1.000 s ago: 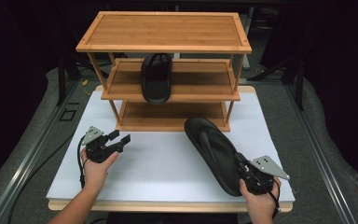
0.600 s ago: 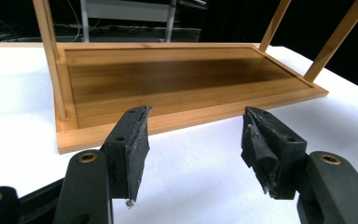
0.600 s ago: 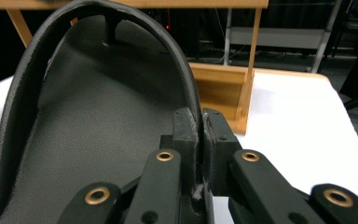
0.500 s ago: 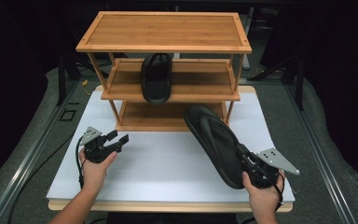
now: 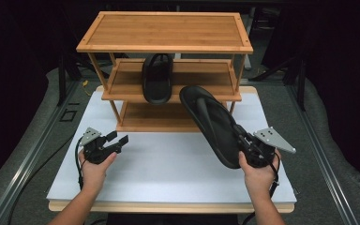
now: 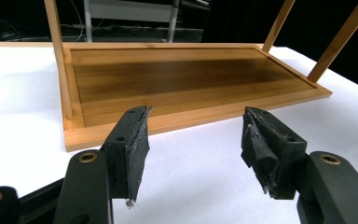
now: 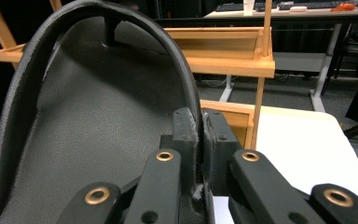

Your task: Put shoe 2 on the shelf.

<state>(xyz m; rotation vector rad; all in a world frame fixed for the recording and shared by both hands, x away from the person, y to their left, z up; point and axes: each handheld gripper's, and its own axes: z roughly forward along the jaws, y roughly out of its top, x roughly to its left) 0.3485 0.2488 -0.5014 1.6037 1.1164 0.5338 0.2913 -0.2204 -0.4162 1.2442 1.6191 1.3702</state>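
One sandal (image 5: 211,123) is what we have in hand: our right gripper (image 5: 249,149) is clamped on its near end, the jaws pinched together on the sole's edge where a strap (image 7: 168,56) meets it, as the right gripper view shows. We hold it in the air above the white board (image 5: 168,164), in front of the rack (image 5: 168,33). Its long axis runs from the gripper at our near right up and away to the left, with the free end pointing at the rack's middle shelf (image 5: 215,75), strap side up. A second sandal (image 5: 156,79) lies on that shelf, lengthwise front to back. Our left gripper (image 5: 120,142) hovers at the near left, jaws apart and holding nothing, aimed at the bottom shelf (image 6: 177,79).
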